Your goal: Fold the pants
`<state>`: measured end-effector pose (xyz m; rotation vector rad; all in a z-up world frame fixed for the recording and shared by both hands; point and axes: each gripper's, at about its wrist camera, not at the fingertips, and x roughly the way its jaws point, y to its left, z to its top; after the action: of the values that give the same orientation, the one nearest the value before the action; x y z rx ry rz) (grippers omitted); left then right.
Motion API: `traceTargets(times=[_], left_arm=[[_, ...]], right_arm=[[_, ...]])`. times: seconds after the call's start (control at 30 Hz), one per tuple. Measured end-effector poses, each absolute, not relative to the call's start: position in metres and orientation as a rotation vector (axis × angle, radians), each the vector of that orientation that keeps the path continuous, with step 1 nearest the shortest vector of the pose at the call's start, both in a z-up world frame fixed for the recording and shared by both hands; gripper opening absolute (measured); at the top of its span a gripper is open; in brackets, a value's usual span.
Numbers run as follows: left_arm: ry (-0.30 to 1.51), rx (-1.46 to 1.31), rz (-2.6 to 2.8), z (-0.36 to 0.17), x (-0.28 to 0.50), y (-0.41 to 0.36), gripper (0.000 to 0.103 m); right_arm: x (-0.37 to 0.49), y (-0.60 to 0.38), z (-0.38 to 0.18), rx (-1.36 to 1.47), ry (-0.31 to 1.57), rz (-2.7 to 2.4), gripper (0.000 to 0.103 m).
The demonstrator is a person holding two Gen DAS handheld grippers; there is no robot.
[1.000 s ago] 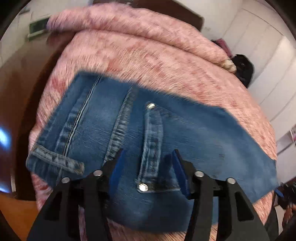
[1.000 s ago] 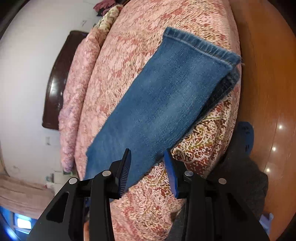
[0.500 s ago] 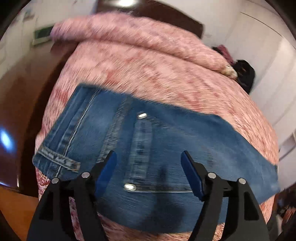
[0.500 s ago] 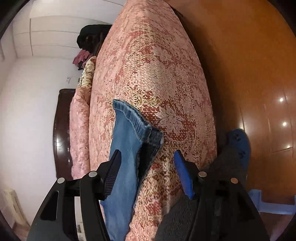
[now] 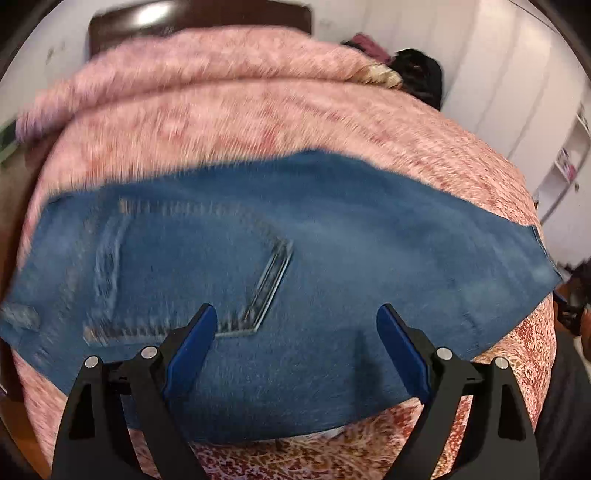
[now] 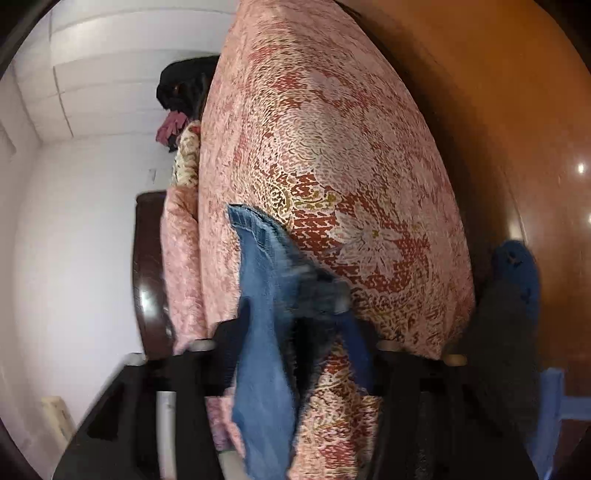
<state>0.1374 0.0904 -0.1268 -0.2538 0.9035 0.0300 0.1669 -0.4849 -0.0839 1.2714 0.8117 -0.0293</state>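
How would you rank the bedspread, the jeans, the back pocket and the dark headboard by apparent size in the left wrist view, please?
1. Bedspread, filling most of the view.
2. Jeans, spread across it.
3. Back pocket and headboard: unsure. The pocket covers more picture, but the headboard is far off and mostly hidden.

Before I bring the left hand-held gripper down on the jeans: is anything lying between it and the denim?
Nothing visible. The left hand-held gripper, jaws opening, hovers over bare jeans spread on the pink bedspread; only denim shows between its fingers.
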Motion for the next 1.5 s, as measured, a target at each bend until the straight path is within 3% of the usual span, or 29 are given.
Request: traceTargets(times=[0.2, 0.47, 0.73, 0.97, 1.23, 1.43, 1.47, 1.5], left_arm=[[0.890, -0.361, -0.045, -0.138, 0.141, 0.099, 0.101], [0.956, -0.172, 0.025, -0.144, 0.150, 0.076, 0.101], [0.915, -0.211, 0.008, -0.143, 0.143, 0.082, 0.101], [0.896, -0.228, -0.002, -0.144, 0.142, 0.086, 0.101], [0.879, -0.259, -0.020, -0.144, 0.141, 0.090, 0.101], [0.872, -0.276, -0.030, -0.145, 0.140, 0.093, 0.101], [0.871, -0.278, -0.030, -0.145, 0.140, 0.093, 0.101], [0.870, -0.278, -0.030, -0.145, 0.140, 0.093, 0.101]], right_arm=[[0.172, -0.460, -0.035, 0.902, 0.830, -0.072, 0.018], [0.183, -0.421, 0.014, 0.681, 0.796, 0.015, 0.017], [0.195, -0.344, 0.039, 0.557, 0.804, 0.192, 0.017], [0.197, -0.246, 0.028, 0.489, 0.877, 0.397, 0.017], [0.188, -0.144, -0.031, 0.400, 1.068, 0.567, 0.017], [0.173, -0.127, -0.044, 0.371, 1.181, 0.594, 0.017], [0.171, -0.131, -0.041, 0.405, 1.187, 0.588, 0.019], [0.171, -0.143, -0.039, 0.500, 1.205, 0.596, 0.034]])
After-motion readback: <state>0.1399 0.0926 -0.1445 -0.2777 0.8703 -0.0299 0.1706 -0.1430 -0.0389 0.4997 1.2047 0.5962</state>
